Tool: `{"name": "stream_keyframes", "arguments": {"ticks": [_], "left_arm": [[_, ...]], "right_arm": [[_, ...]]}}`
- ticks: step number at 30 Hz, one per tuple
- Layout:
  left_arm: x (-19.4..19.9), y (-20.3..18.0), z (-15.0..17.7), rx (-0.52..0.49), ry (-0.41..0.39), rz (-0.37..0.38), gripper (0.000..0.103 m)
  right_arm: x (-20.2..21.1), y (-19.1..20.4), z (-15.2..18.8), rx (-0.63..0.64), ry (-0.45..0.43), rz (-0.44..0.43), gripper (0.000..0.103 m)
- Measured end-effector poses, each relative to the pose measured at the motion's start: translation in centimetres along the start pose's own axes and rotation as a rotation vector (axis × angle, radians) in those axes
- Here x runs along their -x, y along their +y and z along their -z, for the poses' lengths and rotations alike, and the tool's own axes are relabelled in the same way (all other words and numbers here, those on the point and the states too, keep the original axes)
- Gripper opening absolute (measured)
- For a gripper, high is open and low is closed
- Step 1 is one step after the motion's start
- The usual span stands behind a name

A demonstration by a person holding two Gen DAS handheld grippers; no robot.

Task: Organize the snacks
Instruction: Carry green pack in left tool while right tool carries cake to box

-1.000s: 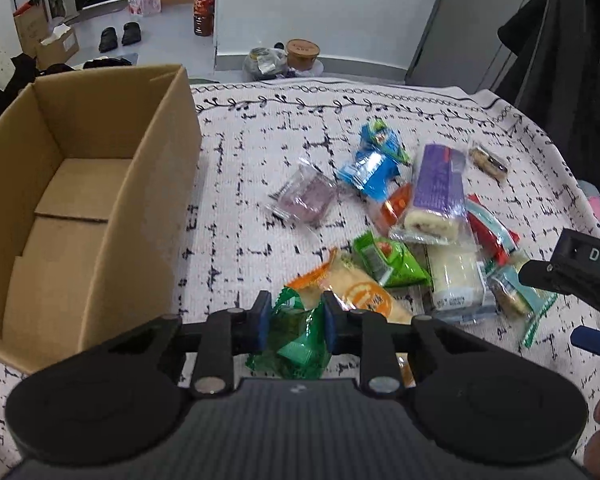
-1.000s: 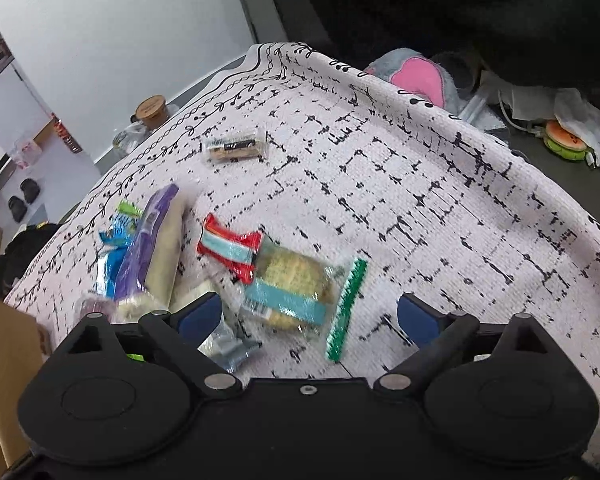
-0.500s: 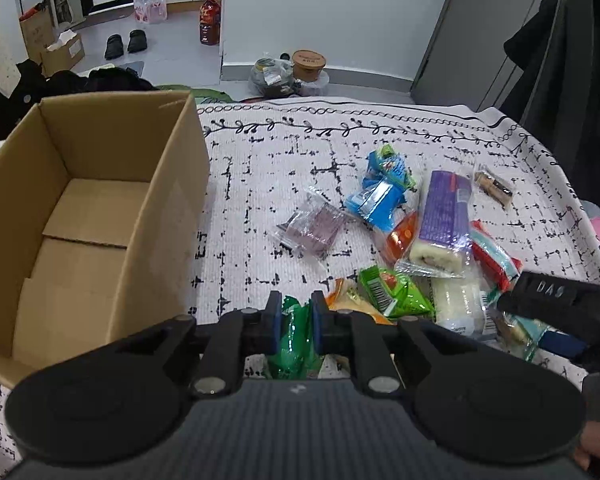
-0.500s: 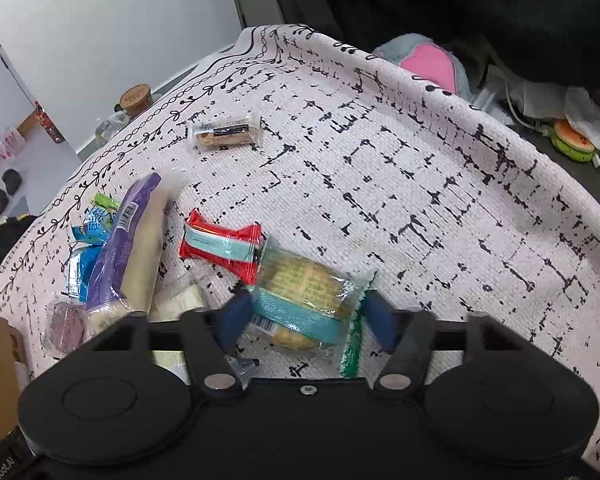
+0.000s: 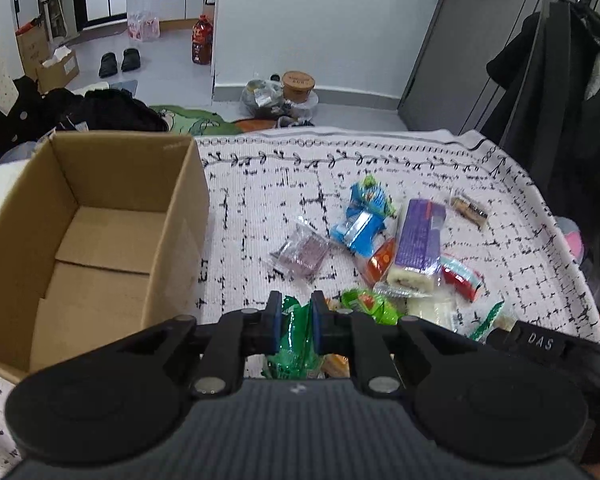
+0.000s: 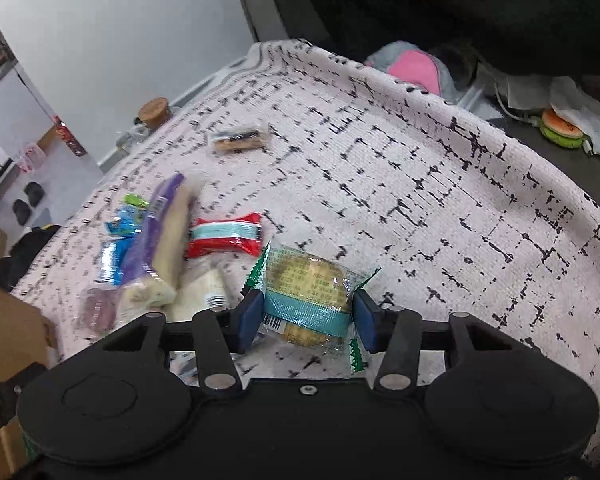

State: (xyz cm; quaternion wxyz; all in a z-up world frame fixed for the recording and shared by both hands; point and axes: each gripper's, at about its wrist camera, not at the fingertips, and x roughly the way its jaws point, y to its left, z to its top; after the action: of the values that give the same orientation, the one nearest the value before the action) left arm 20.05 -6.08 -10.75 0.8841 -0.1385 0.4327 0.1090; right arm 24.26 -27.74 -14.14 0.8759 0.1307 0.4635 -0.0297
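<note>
Green snack packet sits pinched between the closed jaws of the left gripper; clear-wrapped cake sits between the right gripper jaws, which are closing onto its sides. Cardboard box, left of the left jaws, looks empty, and about ten snacks lie ahead of both jaws on the cloth, so sorting has barely begun.

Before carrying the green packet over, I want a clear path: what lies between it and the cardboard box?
Only bare patterned cloth, between green packet and cardboard box, in the left wrist view.

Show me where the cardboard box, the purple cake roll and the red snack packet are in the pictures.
cardboard box (image 5: pixel 100 176): left wrist view, inner back wall.
purple cake roll (image 5: pixel 419 236): left wrist view, middle of its purple wrapper.
red snack packet (image 6: pixel 225 235): right wrist view, pale band across its middle.
</note>
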Motion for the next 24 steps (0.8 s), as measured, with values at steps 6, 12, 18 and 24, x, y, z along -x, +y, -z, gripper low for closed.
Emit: {"name": "stream_keyframes", "arguments": {"ticks": [6, 12, 18, 24], "left_arm": [[2.5, 0.3, -0.8, -0.003, -0.041, 0.021, 0.014], [4.9, 1.1, -1.6, -0.022, -0.082, 0.024, 0.014], [5.7, 2.7, -1.9, 0.009, -0.093, 0.024, 0.013], [6.4, 4.9, -2.6, 0.04, -0.103, 0.044, 0.014]], "right_arm": [[1.8, 1.1, -0.2, 0.009, -0.042, -0.085, 0.047], [3.2, 2.9, 0.3, 0.061, -0.09, -0.116, 0.047], [4.6, 4.7, 1.0, 0.102, -0.114, -0.124, 0.047], [6.4, 7.9, 1.8, 0.177, -0.15, -0.139, 0.048]]}}
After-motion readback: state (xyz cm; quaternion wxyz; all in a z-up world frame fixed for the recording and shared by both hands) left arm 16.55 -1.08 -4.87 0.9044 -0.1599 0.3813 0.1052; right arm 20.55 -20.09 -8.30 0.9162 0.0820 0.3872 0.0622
